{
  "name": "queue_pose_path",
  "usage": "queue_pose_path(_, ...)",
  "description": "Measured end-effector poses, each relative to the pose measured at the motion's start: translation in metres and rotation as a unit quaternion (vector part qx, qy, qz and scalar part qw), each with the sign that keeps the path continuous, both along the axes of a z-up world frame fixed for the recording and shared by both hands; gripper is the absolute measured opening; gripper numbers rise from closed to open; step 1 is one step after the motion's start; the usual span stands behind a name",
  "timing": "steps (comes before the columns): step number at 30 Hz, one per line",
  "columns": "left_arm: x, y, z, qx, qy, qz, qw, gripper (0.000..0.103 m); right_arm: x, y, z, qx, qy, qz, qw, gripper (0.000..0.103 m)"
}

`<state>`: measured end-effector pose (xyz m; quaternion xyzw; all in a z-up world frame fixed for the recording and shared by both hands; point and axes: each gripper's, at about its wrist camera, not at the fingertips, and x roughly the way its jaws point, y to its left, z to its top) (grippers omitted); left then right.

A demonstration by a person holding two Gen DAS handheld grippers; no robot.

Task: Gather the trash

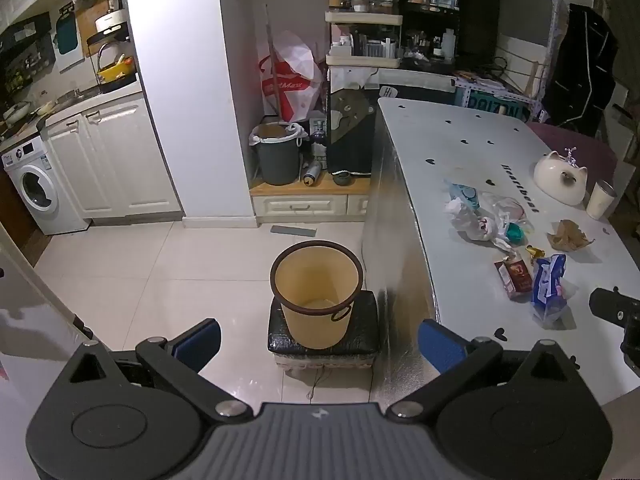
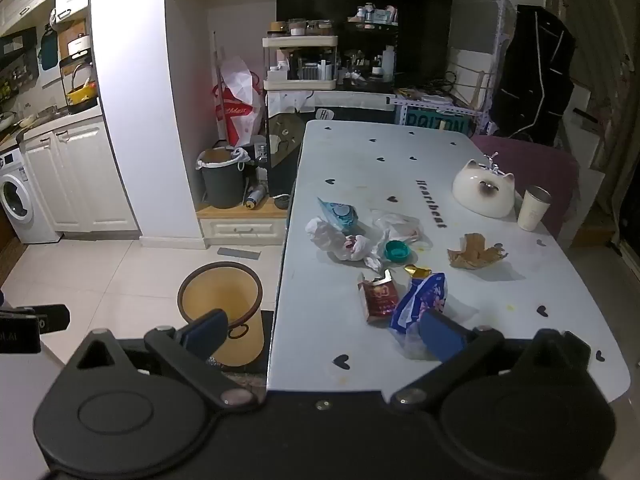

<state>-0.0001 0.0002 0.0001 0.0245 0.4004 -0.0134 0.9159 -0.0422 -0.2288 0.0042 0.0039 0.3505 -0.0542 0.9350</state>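
Both claws stand wide apart and hold nothing. The left claw (image 1: 318, 342) tilts downward over the tiled floor, its blue pads (image 1: 198, 342) framing a tan wastebasket (image 1: 316, 294) with a dark brown rim. The wastebasket stands upright on a low black padded stool (image 1: 324, 338), just left of the near edge of the white surface (image 1: 460, 160), and its inside looks empty.

The right claw (image 2: 324, 334) also points downward, hovering over the near left corner of the surface (image 2: 500, 312). Its right pad (image 2: 442, 334) sits just in front of a blue snack wrapper (image 2: 420, 300); whether they touch cannot be told. Its left pad hangs over the wastebasket (image 2: 220, 300) below.

The trash lies scattered across the middle of the surface: a torn red carton (image 2: 378, 294) just left of the blue wrapper, a gold foil scrap (image 2: 416, 270) behind it, a teal cap (image 2: 396, 251), crumpled clear plastic bags (image 2: 340, 240), a light blue packet (image 2: 338, 213) farther back, and a crumpled brown paper (image 2: 474, 256) to the right. Far right stand a white cat-shaped ceramic dish (image 2: 484, 192) and a cream cup (image 2: 532, 208).
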Motion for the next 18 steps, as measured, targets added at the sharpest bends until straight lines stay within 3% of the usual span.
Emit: queue_pose_path(18, 0.0001, -0.0001, 0.0, 0.001, 0.002, 0.0, 1.0, 0.103, -0.0006, -0.0006, 0.001, -0.001, 0.0, 0.0, 1.0, 0.103)
